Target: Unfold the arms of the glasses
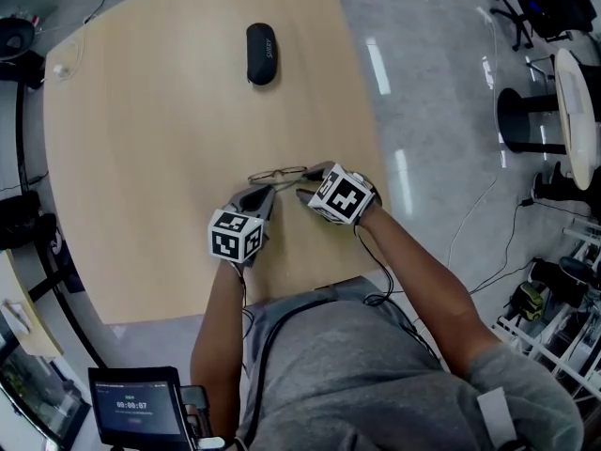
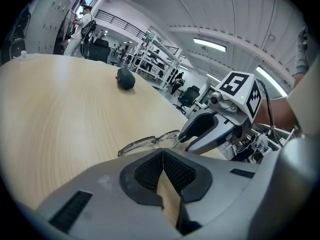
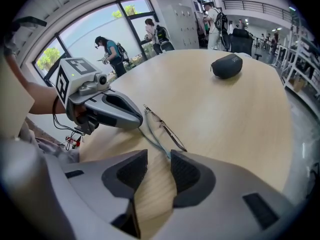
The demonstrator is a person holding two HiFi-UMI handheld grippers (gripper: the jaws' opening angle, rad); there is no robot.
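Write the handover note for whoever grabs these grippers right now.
Left gripper: jaws together, tip right at the glasses; whether it pinches them is unclear.
Right gripper: jaws apart, a thin arm of the glasses runs into the gap, not clamped.
The glasses lie on the table between the two; the case sits at the far side.
Done: both grippers are at the glasses.
To do: swing both arms out; neither looks fully unfolded.
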